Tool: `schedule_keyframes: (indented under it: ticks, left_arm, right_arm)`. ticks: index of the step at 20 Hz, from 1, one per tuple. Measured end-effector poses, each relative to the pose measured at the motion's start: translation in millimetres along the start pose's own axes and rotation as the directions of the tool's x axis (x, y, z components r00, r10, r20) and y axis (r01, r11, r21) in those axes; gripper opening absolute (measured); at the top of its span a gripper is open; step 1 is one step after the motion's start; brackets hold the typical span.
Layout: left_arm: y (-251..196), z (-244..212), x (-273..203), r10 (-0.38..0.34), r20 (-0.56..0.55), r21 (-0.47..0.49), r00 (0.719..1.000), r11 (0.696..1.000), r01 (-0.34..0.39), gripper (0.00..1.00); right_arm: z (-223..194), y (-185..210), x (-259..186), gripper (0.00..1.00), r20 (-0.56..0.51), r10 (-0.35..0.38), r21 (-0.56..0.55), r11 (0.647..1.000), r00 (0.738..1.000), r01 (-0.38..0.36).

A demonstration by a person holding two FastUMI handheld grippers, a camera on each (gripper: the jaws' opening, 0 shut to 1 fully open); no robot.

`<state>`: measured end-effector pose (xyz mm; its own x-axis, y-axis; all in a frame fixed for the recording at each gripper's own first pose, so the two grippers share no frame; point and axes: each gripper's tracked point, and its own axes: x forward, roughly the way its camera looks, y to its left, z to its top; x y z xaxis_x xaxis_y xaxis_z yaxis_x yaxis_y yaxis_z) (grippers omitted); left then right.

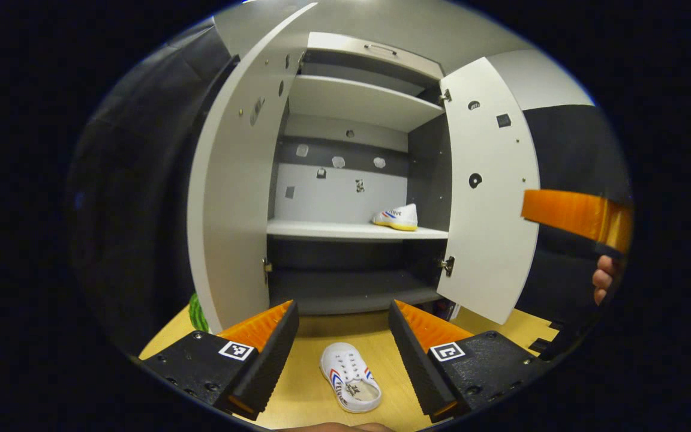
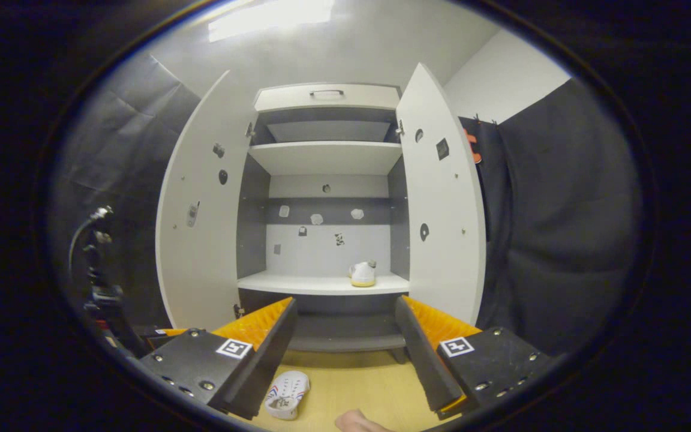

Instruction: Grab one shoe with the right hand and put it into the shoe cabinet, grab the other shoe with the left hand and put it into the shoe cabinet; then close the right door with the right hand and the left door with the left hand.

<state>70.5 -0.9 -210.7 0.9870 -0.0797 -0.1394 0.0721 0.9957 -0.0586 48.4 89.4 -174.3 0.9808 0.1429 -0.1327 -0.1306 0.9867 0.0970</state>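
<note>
The white shoe cabinet [image 1: 345, 231] stands open, its left door [image 1: 231, 198] and right door [image 1: 489, 192] both swung out. One white shoe [image 1: 394, 217] with a yellow sole rests on the right of the middle shelf. The other white shoe [image 1: 350, 377] lies on the wooden floor, just below and between the fingers of my left gripper [image 1: 342, 312], which is open and holds nothing. My right gripper [image 2: 345, 309] is also open and empty, facing the cabinet [image 2: 327, 282]; the shelf shoe [image 2: 363, 273] is ahead of it and the floor shoe [image 2: 286, 393] lies low to its left.
The right gripper [image 1: 579, 216] and the hand [image 1: 603, 279] holding it show beyond the right door in the left gripper view. Something green and striped [image 1: 198, 312] sits behind the left door. A dark stand with a cable [image 2: 96, 270] is at the left.
</note>
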Motion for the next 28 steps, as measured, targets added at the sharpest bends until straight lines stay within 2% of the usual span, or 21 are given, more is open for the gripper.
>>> schedule_keyframes:
  ticks: [3,5,8,10,12,14,16,17,18,20,21,22,23,24,25,26,27,28]
  left_arm:
    - [12,-60,33,0.001,-0.117,-0.070,0.993,0.997,-0.009,0.92]
    - [13,-105,53,-0.012,-0.224,-0.087,0.975,0.996,-0.008,0.93]
    - [15,-161,67,-0.035,-0.364,-0.058,0.931,0.998,0.014,0.91]
    - [25,-182,72,0.014,-0.410,-0.027,0.912,0.999,-0.027,0.89]
    - [33,-201,75,0.047,-0.440,0.005,0.897,0.999,-0.050,0.89]
    - [36,-218,73,0.050,-0.466,0.038,0.884,0.999,-0.036,0.89]
    - [41,-219,78,0.051,-0.451,0.022,0.891,0.999,-0.046,0.88]
    - [45,-223,81,0.070,-0.461,0.022,0.885,0.998,-0.067,0.87]
    - [55,-233,79,0.093,-0.496,0.032,0.863,0.996,-0.089,0.88]
    - [54,-228,82,0.099,-0.466,-0.017,0.879,0.992,-0.121,0.98]
    - [55,-231,80,0.101,-0.475,-0.019,0.874,0.992,-0.125,1.00]
    - [55,-230,80,0.098,-0.463,-0.021,0.881,0.992,-0.121,1.00]
    - [48,-231,82,0.064,-0.470,-0.018,0.881,0.996,-0.082,1.00]
    - [31,-233,88,-0.017,-0.472,-0.038,0.881,0.999,-0.001,1.00]
    - [30,-232,85,-0.013,-0.475,-0.002,0.880,1.000,0.013,0.78]
    - [32,-232,88,-0.003,-0.466,0.007,0.885,1.000,0.008,0.56]
    - [34,-234,85,0.016,-0.480,0.017,0.877,1.000,-0.009,0.34]
    - [35,-233,82,0.039,-0.479,0.045,0.877,0.999,-0.020,0.29]
  right_arm:
    - [10,2,-27,0.99,0.046,0.013,0.078,0.997,0.999,-0.016]
    - [9,3,-29,0.98,0.054,0.024,0.062,0.998,0.998,-0.027]
    - [3,2,-30,0.98,0.047,0.012,-0.003,1.000,0.999,-0.012]
    - [-3,10,-30,0.98,0.031,0.040,0.012,0.999,0.999,-0.040]
    - [-4,13,-31,0.98,0.027,0.061,0.031,0.998,0.998,-0.062]
    - [-5,10,-31,0.98,0.029,0.057,0.017,0.998,0.998,-0.058]
    - [-5,13,-34,0.98,0.034,0.057,0.004,0.998,0.998,-0.057]
    - [-5,17,-35,0.98,0.035,0.068,0.002,0.998,0.997,-0.068]
    - [-6,21,-36,0.99,0.032,0.081,0.001,0.997,0.996,-0.081]
    - [-8,23,-38,0.99,0.032,0.088,0.013,0.996,0.996,-0.088]
    - [-7,22,-39,0.98,0.037,0.088,0.015,0.996,0.995,-0.088]
    - [-8,22,-38,0.98,0.038,0.086,0.014,0.996,0.996,-0.086]
    - [-10,21,-38,0.98,0.036,0.084,0.017,0.996,0.996,-0.085]
    - [-12,23,-38,0.98,0.031,0.089,0.020,0.996,0.996,-0.089]
    - [-14,24,-37,0.98,0.025,0.093,0.023,0.995,0.995,-0.094]
    - [-17,23,-38,0.98,0.018,0.096,0.022,0.995,0.995,-0.096]
    - [-17,20,-39,0.98,0.017,0.092,0.020,0.996,0.996,-0.092]
    - [-18,19,-39,0.98,0.017,0.091,0.018,0.996,0.996,-0.091]
